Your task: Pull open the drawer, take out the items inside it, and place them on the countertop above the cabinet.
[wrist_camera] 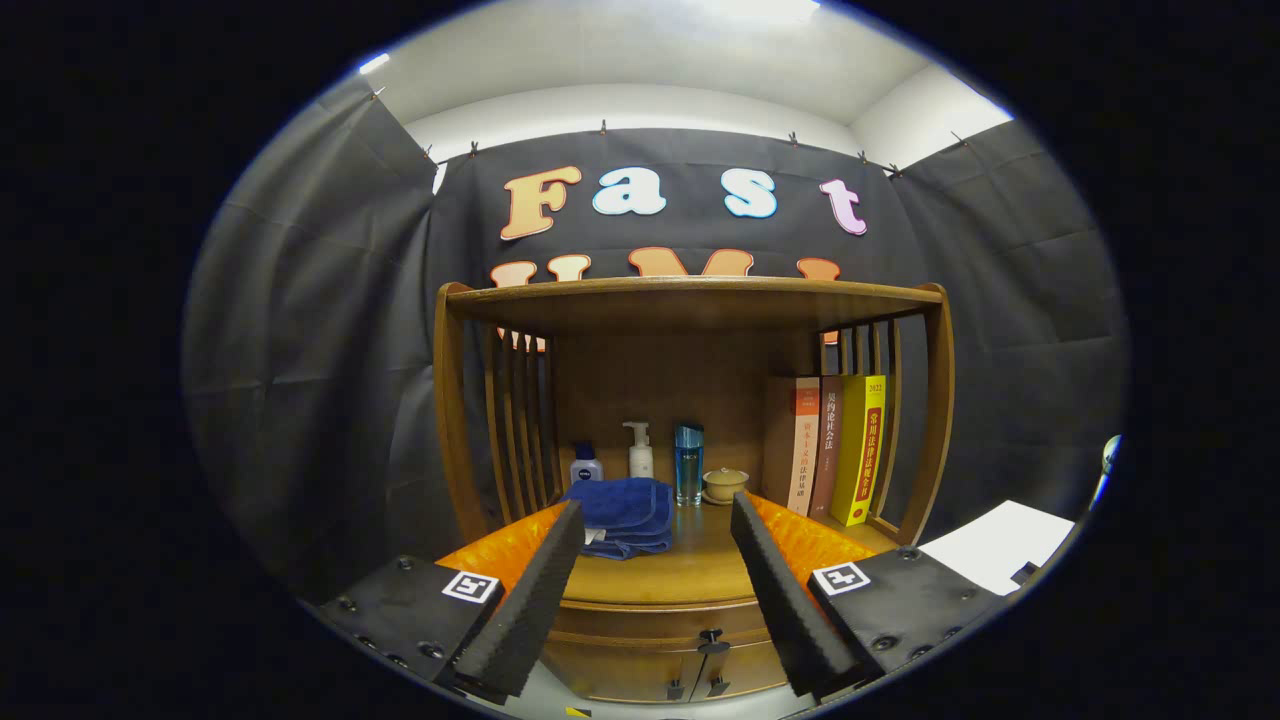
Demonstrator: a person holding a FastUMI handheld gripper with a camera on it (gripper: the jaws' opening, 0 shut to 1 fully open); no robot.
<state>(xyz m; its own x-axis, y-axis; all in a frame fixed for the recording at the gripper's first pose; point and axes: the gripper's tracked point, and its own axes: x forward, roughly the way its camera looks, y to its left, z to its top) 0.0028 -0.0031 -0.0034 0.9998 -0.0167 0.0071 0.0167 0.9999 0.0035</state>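
Between your spread, empty fingers [655, 520], the drawer [655, 622] sits closed below, its knob [712, 640] facing you, its long axis running side to side. Beyond, on the desk [670, 575], lie a towel [622, 515], bottles [640, 452] and books [835, 450].

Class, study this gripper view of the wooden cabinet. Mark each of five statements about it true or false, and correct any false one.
1. The gripper has its fingers spread apart, holding nothing. True.
2. The wooden drawer with the small dark knob is pulled fully out. False: it is closed, flush with the front.
3. The folded blue cloth lies on the wooden countertop. True.
4. The yellow book lies flat. False: it stands upright beside two other books.
5. The white pump bottle stands between the small blue-capped bottle and the blue glass tumbler. True.
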